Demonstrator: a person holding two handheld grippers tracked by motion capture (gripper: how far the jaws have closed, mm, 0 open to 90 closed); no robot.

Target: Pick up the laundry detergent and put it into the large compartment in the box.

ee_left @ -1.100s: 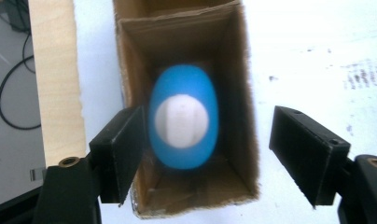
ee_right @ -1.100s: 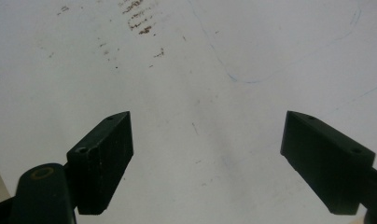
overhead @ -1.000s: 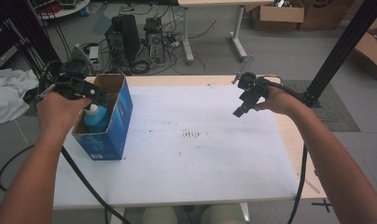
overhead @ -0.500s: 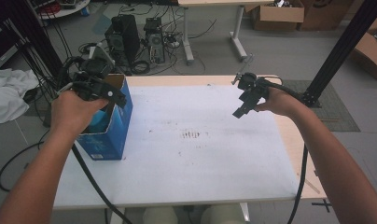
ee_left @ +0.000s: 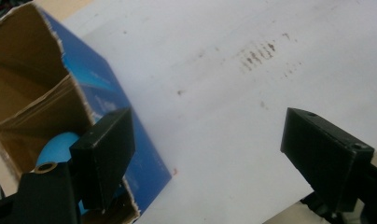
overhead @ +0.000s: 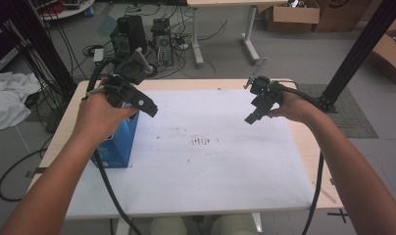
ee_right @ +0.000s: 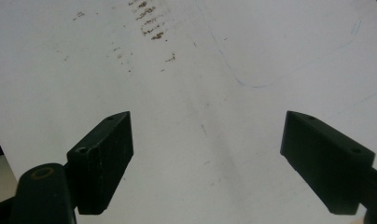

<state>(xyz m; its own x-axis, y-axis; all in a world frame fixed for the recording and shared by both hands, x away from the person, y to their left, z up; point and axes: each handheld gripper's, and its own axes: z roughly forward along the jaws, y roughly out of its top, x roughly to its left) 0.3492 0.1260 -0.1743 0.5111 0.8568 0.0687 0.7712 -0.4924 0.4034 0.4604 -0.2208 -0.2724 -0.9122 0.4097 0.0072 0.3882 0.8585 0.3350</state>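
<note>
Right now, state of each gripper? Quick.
Left gripper: open, holding nothing, above the blue box's edge.
Right gripper: open, holding nothing, over the white sheet.

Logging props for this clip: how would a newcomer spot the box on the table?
Start at the white sheet covering the table. At its left edge, under the person's left hand, stands the blue cardboard box, open-topped with brown inner walls, a light blue object inside.
</note>
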